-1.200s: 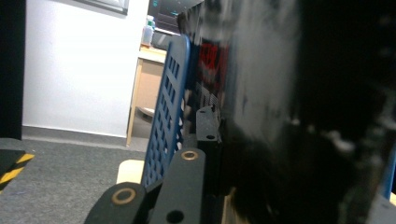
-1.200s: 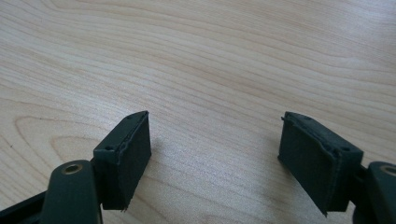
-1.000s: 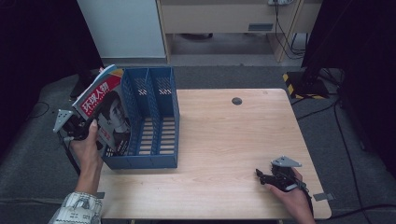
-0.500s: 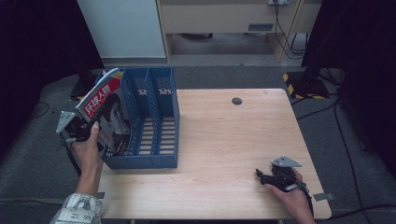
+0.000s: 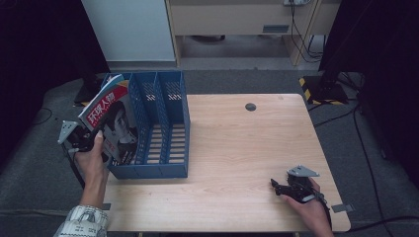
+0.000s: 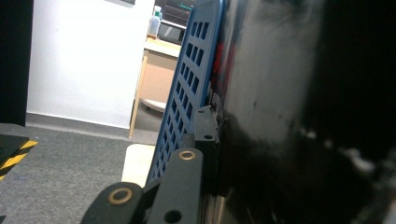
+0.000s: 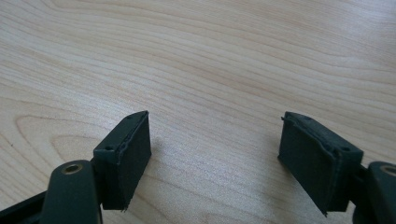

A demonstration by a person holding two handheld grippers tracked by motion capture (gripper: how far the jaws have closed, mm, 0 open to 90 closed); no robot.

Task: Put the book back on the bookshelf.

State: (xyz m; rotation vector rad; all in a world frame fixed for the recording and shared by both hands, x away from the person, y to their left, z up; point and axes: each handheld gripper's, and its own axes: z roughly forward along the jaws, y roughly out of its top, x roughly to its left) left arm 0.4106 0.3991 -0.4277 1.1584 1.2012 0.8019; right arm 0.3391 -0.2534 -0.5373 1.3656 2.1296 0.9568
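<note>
At the tabletop's left edge: the left tongs (image 5: pixel 81 140) are clamped on a magazine (image 5: pixel 112 123), held up beside the blue file rack (image 5: pixel 168 123).
Left hand pose: the left hand (image 5: pixel 91 160) comes up from the near-left corner, forearm rising steeply, a patterned sleeve (image 5: pixel 84 224) at the wrist, fingers wrapped round the tongs' handle.
Magazine: it stands tilted, top leaning away from the person, red title band uppermost, cover facing the right; its lower part sits against the rack's left outer wall, at the leftmost compartment. Whether its bottom edge is already inside that slot I cannot tell.
Left gripper view: one black jaw lies flat against the magazine's dark glossy cover (image 6: pixel 280 116), with the rack's perforated blue wall (image 6: pixel 187 107) just behind it.
File rack: three compartments, standing on the tabletop's left part, its long side running from the near edge toward the far edge.
Right hand pose: the right hand (image 5: pixel 309 207) lies low near the near-right corner, wrist flat, right tongs (image 5: pixel 276 185) pointing left across the bare wood.
Right tongs: jaws wide apart over the tabletop (image 7: pixel 210 70), nothing between them.
</note>
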